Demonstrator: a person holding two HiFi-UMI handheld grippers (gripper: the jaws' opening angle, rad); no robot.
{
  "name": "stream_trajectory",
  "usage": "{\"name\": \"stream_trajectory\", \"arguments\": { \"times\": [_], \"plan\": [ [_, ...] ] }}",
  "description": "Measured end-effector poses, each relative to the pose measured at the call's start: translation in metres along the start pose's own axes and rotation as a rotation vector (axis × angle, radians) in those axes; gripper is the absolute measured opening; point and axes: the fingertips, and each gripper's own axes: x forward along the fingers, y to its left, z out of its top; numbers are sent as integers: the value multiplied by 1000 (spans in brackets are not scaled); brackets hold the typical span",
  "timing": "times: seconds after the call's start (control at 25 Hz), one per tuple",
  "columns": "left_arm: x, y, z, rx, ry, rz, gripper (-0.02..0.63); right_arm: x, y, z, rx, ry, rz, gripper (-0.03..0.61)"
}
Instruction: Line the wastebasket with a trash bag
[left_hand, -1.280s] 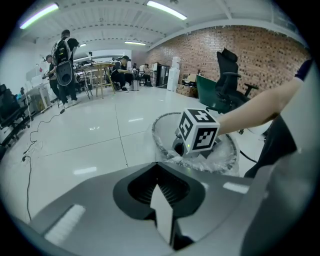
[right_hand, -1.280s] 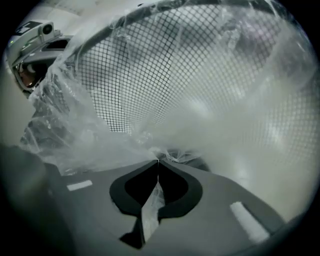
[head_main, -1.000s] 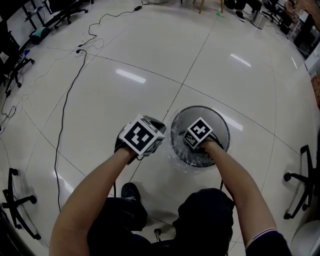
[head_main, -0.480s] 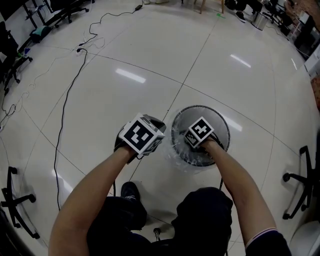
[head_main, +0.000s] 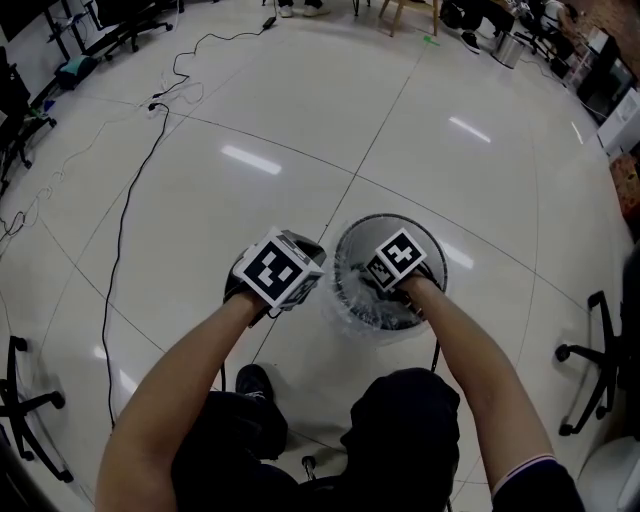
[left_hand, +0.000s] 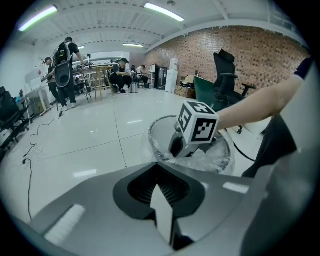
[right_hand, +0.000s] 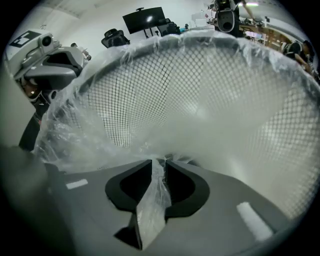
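1. Right gripper (right_hand: 157, 162): I have it pointing steeply down inside the mouth of the round black wire-mesh wastebasket (head_main: 392, 216). Its jaws are opening. A strip of the clear thin-film plastic trash bag (right_hand: 152, 205) lies in the gap between them, running along the jaws' own axis. The pads look parted from it rather than pinching.

2. Left gripper (left_hand: 159, 186): the jaws are closed together with nothing between them. It is outside the wastebasket, just beside the rim on my left, and it points toward the rim.

3. Location of the work: the wastebasket stands upright on the glossy white tiled floor (head_main: 250, 160), directly ahead of me. The trash bag is already inside it, spread against the mesh wall ahead of the right gripper and gathered in crumpled folds over the near-left rim.

4. Governing relation: the loose film lies on the near-left rim, between the two grippers. I judge the left gripper to be the better placed, as the folds are straight ahead of its closed jaws.
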Motion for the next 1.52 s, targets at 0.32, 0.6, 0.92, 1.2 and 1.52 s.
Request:
{"name": "stream_trajectory", "arguments": {
  "times": [0.32, 0.6, 0.92, 1.2, 1.52],
  "plan": [
    [-9, 0, 2, 8, -15, 9, 12, -21, -2, 13, 1, -88, -51, 73],
    [-12, -7, 4, 18, -29, 4, 12, -25, 1, 17, -7, -110, -59, 69],
    [-18, 2, -8, 7, -17, 14, 12, -17, 10, 37, -31, -145, -47, 69],
    [-22, 7, -11, -6, -24, 15, 12, -16, 15, 43, -42, -154, -54, 63],
    [-21, -3, 2, 23, -32, 15, 11, -48, -4, 34, -34, -213, -114, 58]
  ]
}}
